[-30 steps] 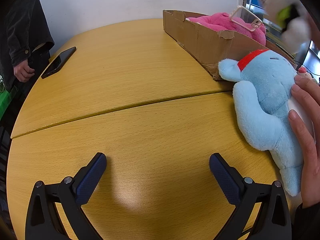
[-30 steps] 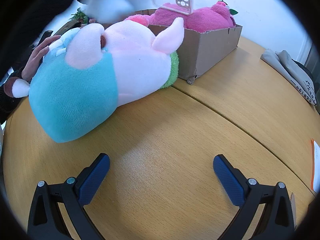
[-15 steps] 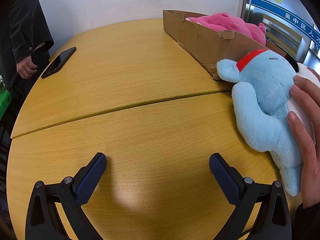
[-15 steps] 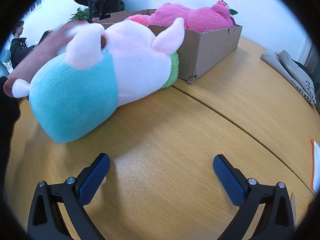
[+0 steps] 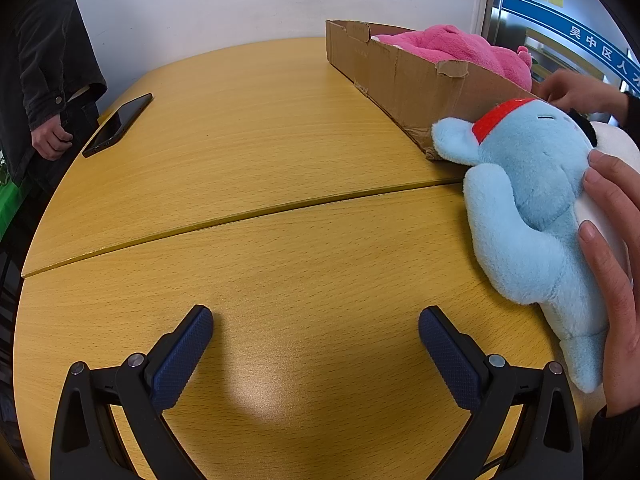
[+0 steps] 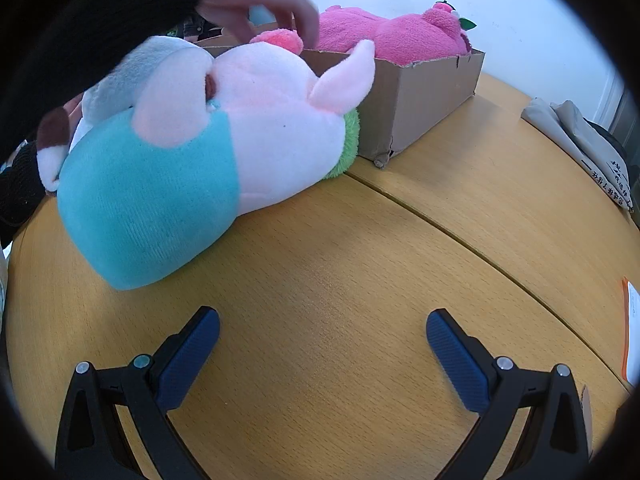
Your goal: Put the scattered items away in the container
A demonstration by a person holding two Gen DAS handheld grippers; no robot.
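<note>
A cardboard box (image 5: 404, 76) stands at the table's far right and holds a pink plush (image 5: 448, 46); both also show in the right wrist view, the box (image 6: 424, 96) and the pink plush (image 6: 392, 36). A light blue plush (image 5: 528, 208) with a red collar lies on the table right of my left gripper (image 5: 316, 336), with a bare hand (image 5: 612, 248) resting on it. A pink and teal pig plush (image 6: 208, 160) lies against the box, ahead and left of my right gripper (image 6: 322, 334). Both grippers are open and empty, low over the table.
A black phone (image 5: 118, 124) lies at the table's far left edge beside a standing person (image 5: 44, 80). A second hand (image 6: 256, 4) hovers over the pig plush and box. Folded grey cloth (image 6: 580, 148) lies far right. An orange-edged paper (image 6: 632, 332) sits at the right edge.
Neither gripper has moved. The white plush and the phone held over the box are gone from view. A hand has come back over the pig plush and the box edge.
</note>
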